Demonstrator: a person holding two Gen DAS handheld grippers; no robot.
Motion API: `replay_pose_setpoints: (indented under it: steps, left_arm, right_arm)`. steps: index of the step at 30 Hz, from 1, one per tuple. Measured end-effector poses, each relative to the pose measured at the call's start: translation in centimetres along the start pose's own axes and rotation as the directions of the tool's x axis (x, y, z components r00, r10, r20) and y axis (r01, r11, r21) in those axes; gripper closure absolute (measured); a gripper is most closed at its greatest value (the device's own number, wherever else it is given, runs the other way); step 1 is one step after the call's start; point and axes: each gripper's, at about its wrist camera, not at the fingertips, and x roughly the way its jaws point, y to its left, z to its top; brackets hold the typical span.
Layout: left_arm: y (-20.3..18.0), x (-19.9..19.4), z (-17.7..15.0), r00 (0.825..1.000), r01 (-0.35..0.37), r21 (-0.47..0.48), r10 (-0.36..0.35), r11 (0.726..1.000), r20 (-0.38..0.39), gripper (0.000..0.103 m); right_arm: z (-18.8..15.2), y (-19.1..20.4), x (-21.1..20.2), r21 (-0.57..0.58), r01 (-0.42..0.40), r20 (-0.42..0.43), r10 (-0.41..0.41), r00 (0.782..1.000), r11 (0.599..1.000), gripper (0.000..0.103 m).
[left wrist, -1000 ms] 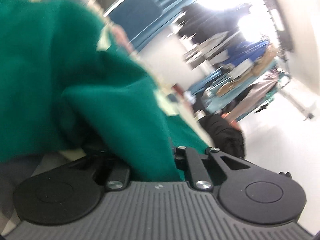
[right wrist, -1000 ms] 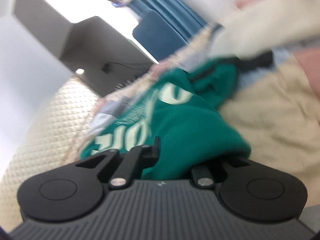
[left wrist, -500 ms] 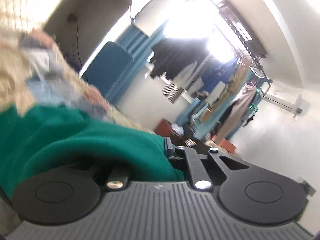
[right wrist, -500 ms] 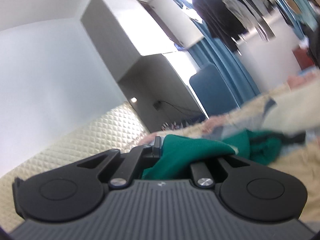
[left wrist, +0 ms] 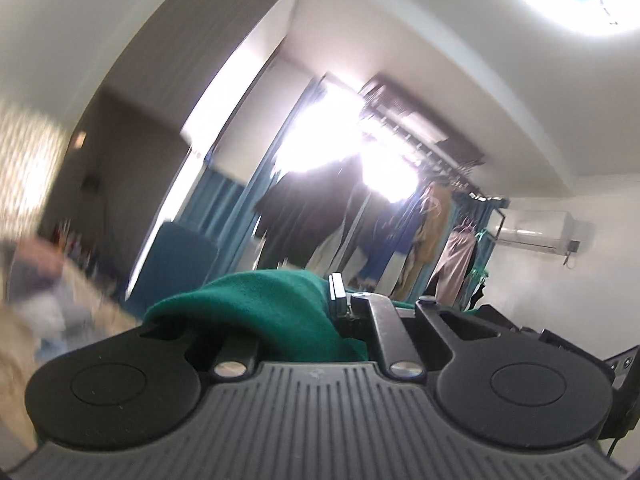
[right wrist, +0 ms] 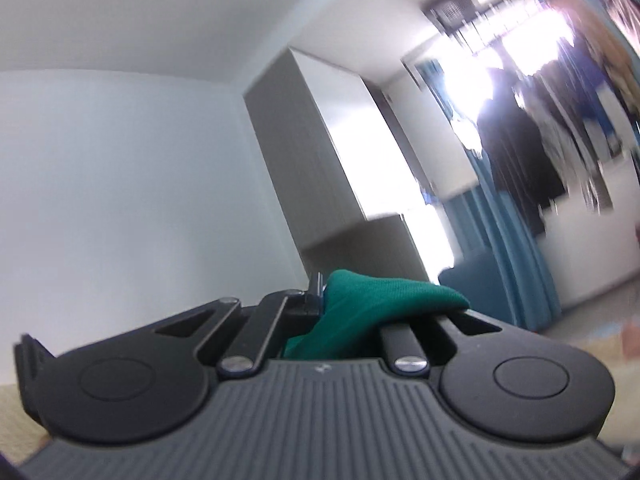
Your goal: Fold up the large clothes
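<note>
The left gripper (left wrist: 320,300) is clamped on a bunched edge of the green garment (left wrist: 256,312). Its fingers stand narrow, with the cloth mounded over the left finger and spilling down between the 2 toward the camera. Only the right finger (left wrist: 335,292) shows its tip; the left one is buried under the fabric, so I cannot tell how deep the bite is.

The right gripper (right wrist: 344,300) also pinches the green garment (right wrist: 384,300), fingers nearly together, with a small peak of cloth poking up beyond them and draping over the right finger. Its left finger (right wrist: 316,294) shows bare beside the cloth.

Both views look out over the room, at a wardrobe (right wrist: 320,168) and hanging clothes (left wrist: 320,216), and the bed (left wrist: 24,320) shows only as a blur low and left of the left fingers. The rest of the garment hangs out of sight below.

The main risk, as I judge it:
- A thin pinch on heavy fabric could slip out, most likely on the right, where less cloth shows past the fingers.
- If 1 corner slips, the garment would swing and land crumpled.
- Uneven grips could leave it twisted, spoiling the fold.
</note>
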Motion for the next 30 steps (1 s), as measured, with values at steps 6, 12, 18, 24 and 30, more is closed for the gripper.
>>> replay_pose_setpoints:
  steps: [6, 12, 18, 24, 30]
  left_arm:
    - [-5.8, 0.0, 8.4, 0.995, 0.021, 0.06, -0.027, 0.998, 0.092, 0.091]
    - [-6.4, 4.9, 6.9, 0.999, -0.007, 0.102, 0.004, 0.995, 0.034, 0.091]
    - [1.8, 15.8, -6.0, 0.988, -0.075, 0.087, 0.086, 0.993, -0.128, 0.09]
    - [13.1, 27.3, -19.5, 0.935, -0.193, 0.017, 0.189, 0.981, -0.299, 0.09]
    - [25.5, 40.4, -30.5, 0.869, -0.232, 0.013, 0.213, 0.973, -0.446, 0.09]
  right_arm:
    - [8.0, 3.2, 0.9, -0.121, -0.012, 0.12, 0.027, 0.992, 0.993, 0.095]
    - [7.2, -1.7, 4.0, -0.084, 0.058, 0.14, -0.046, 0.989, 0.995, 0.095]
    - [-3.9, -11.4, 8.0, -0.064, 0.156, -0.003, -0.157, 0.988, 0.986, 0.095]
    - [-15.3, -20.2, 13.5, -0.044, 0.299, -0.127, -0.302, 0.945, 0.953, 0.095]
    - [-26.3, -29.0, 20.8, -0.047, 0.394, -0.27, -0.391, 0.88, 0.918, 0.095]
